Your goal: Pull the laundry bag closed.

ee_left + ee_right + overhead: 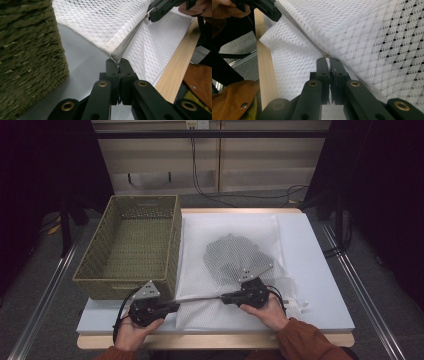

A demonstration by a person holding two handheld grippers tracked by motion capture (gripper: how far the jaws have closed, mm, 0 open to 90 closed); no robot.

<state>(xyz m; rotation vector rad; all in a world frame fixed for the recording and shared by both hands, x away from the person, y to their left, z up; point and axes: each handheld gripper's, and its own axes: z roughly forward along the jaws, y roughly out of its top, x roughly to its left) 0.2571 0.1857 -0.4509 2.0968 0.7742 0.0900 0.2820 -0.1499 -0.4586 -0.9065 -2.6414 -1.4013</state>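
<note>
My left gripper (172, 306) and right gripper (226, 297) are both clamped on the white mesh laundry bag's (235, 227) near edge at six o'clock; I should keep it taut and lift evenly toward the wicker basket (95, 270) at ten o'clock.

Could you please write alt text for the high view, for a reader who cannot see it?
Two hand-held grippers, the left gripper and the right gripper, each pinch the near edge of a white mesh bag and pull it taut between them on a white table. A dotted grey garment lies inside the bag, and an empty green woven basket stands to its left.
</note>
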